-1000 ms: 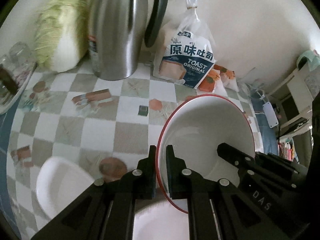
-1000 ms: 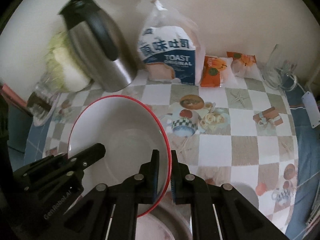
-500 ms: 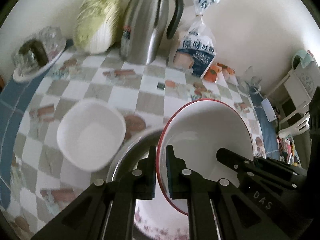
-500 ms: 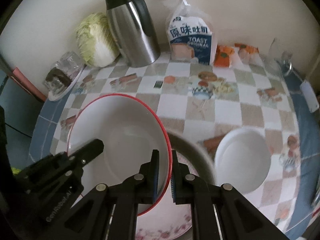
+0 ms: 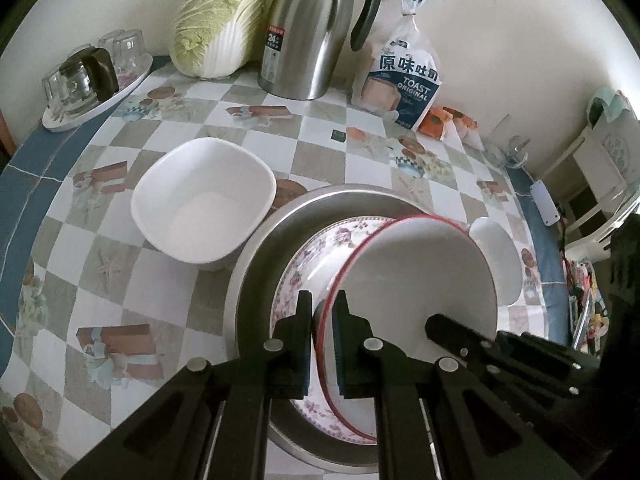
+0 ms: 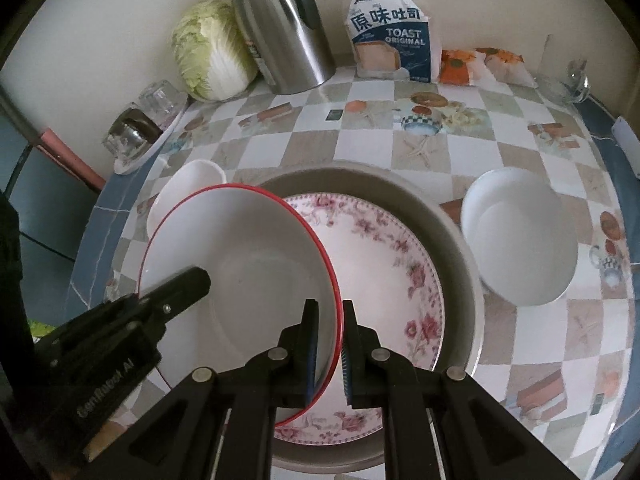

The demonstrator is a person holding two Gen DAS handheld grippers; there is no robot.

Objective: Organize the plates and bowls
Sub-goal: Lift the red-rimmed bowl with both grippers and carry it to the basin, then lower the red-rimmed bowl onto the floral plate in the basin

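A white bowl with a red rim (image 5: pixel 420 276) (image 6: pixel 248 264) hangs over a floral plate (image 6: pixel 384 264) (image 5: pixel 316 248) that lies in a wide metal basin (image 5: pixel 260 272) (image 6: pixel 460 240). My left gripper (image 5: pixel 323 308) is shut on the bowl's left rim, and my right gripper (image 6: pixel 330 316) is shut on its right rim. Left of the basin stands a square white bowl (image 5: pixel 204 204) (image 6: pixel 188 184). A round white bowl (image 6: pixel 520 236) (image 5: pixel 500 260) stands to the right of it.
Along the back wall stand a cabbage (image 5: pixel 216 20), a steel thermos jug (image 5: pixel 316 28), a bag of toast (image 5: pixel 404 80) and orange packets (image 6: pixel 476 64). A tray of glasses (image 5: pixel 88 80) sits at the far left, a glass cup (image 6: pixel 568 80) at the far right.
Both grippers carried the red-rimmed bowl back from the jug and bread to above the floral plate in the basin. The square and round white bowls came into view.
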